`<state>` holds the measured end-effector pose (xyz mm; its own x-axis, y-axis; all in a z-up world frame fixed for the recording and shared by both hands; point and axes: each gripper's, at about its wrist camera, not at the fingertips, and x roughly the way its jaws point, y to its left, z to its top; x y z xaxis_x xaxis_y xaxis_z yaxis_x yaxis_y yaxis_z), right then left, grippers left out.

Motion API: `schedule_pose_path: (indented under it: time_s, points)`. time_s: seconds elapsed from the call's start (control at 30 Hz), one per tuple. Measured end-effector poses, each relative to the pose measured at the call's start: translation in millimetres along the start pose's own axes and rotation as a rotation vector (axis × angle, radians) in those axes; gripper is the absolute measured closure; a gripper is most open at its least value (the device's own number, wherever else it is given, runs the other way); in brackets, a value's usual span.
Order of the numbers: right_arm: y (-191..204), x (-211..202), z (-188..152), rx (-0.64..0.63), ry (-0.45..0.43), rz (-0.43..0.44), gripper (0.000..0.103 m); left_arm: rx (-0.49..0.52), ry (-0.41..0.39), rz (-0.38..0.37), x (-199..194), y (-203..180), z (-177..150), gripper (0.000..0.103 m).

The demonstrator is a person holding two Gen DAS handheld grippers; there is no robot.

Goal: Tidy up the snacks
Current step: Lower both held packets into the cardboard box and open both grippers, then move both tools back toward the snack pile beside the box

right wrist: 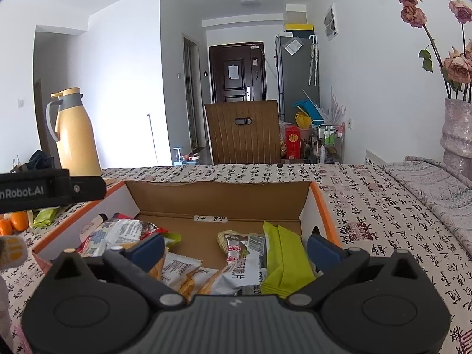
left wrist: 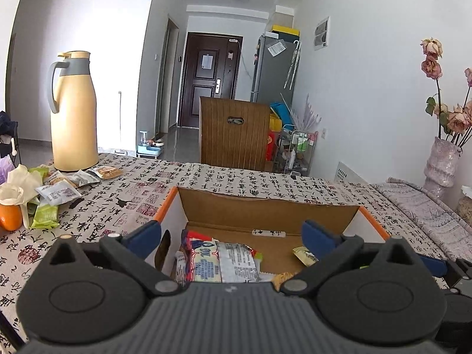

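An open cardboard box with an orange rim stands on the patterned tablecloth, and several snack packets lie in it. My left gripper hangs open over the box's left part, above a white and blue packet, with nothing between its fingers. My right gripper is open too, over the right part of the box, above a green packet and a white packet. Loose snack packets lie on the table left of the box.
A yellow thermos jug stands at the far left of the table, with an orange near the loose packets. A vase with dried roses and a folded cloth are at the right. A wooden chair stands behind the table.
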<state>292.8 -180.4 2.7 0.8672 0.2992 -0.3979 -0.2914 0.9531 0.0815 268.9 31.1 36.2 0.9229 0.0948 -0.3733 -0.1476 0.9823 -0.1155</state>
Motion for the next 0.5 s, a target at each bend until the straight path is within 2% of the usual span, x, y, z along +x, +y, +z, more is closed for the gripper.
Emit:
schedule_pose_path:
  time_s: [0.2,0.5]
  points:
    - [0,-3,1,0.000,-0.007,0.000,0.000,-0.007,-0.006,-0.001,-5,1,3,0.000]
    - [-4,-36,13,0.019,-0.086,0.000,0.000,-0.007,-0.038,-0.011,-27,-7,12,0.000]
